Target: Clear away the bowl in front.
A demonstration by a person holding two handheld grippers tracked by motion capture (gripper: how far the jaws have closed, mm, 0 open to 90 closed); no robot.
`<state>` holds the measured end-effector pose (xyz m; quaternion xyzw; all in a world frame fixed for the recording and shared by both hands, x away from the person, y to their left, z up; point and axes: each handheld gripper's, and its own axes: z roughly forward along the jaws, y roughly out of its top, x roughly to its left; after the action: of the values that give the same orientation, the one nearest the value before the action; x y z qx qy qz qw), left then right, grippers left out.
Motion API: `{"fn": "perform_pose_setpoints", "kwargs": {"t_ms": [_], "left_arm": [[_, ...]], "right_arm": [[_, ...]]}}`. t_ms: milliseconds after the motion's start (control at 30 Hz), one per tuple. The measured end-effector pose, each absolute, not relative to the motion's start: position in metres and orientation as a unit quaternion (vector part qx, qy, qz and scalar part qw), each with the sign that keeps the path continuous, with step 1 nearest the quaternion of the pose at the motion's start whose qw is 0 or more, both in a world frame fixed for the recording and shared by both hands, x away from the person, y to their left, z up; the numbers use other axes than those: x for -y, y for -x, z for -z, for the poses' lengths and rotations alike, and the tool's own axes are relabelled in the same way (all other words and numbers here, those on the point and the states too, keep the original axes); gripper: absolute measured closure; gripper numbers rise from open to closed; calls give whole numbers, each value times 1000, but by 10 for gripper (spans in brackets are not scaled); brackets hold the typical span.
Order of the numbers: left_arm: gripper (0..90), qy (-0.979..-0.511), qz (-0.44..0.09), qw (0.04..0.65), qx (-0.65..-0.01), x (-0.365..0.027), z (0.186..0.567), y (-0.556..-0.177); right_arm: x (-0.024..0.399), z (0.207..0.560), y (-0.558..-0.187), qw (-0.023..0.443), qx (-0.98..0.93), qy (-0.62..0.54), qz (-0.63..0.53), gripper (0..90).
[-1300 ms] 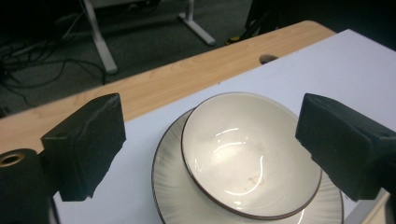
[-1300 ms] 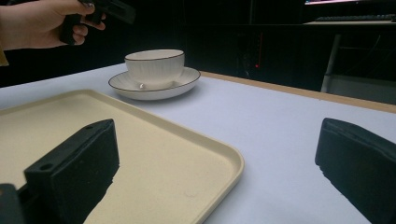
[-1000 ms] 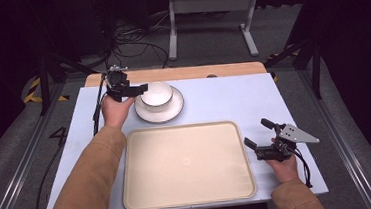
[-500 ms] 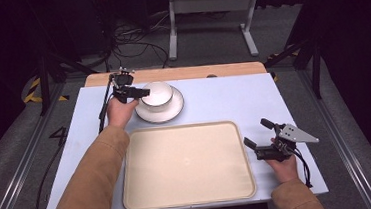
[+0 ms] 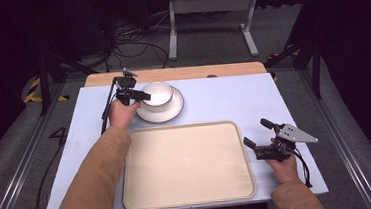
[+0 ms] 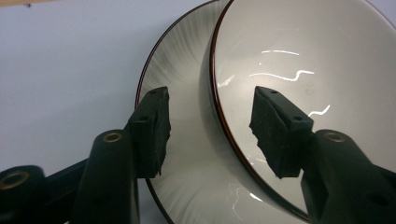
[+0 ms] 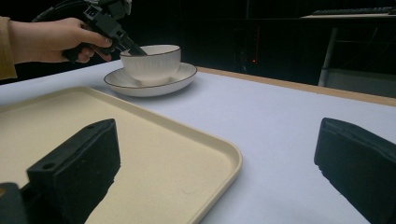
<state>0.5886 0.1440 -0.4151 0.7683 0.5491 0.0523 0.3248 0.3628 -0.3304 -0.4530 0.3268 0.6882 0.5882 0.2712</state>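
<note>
Bowl (image 5: 156, 93) on plate (image 5: 166, 112), at 12 o'clock of the tray (image 5: 187, 164). Left gripper (image 6: 210, 116): jaws have just been closing, straddling the bowl's rim, pads not yet pressing. Right gripper (image 5: 257, 135): spread, idle at the tray's 3 o'clock. Next, probably: pinch the rim, then lift straight.

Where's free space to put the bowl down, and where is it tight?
The cream tray is bare across its whole face. The table is open right of the plate, up to the back edge. It is tight at the bowl, where the left gripper straddles the rim, and beside the right gripper off the tray's right edge.
</note>
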Motion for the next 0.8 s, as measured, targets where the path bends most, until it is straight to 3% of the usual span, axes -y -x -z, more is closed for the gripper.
{"fn": "perform_pose_setpoints", "kwargs": {"t_ms": [167,467,800], "left_arm": [[554,-770,-56,308,-556,-141,417,-590],[729,-759,-46,317,-567,-138,416,-591],[823,-751,-66,314,-577,-135,415,-590]], "right_arm": [[330,453,-363,271,-690,-326,-587,8],[329,453,-363,272,-690,-325,-586,9],[329,453,-363,275,-692,-326,-583,8]]}}
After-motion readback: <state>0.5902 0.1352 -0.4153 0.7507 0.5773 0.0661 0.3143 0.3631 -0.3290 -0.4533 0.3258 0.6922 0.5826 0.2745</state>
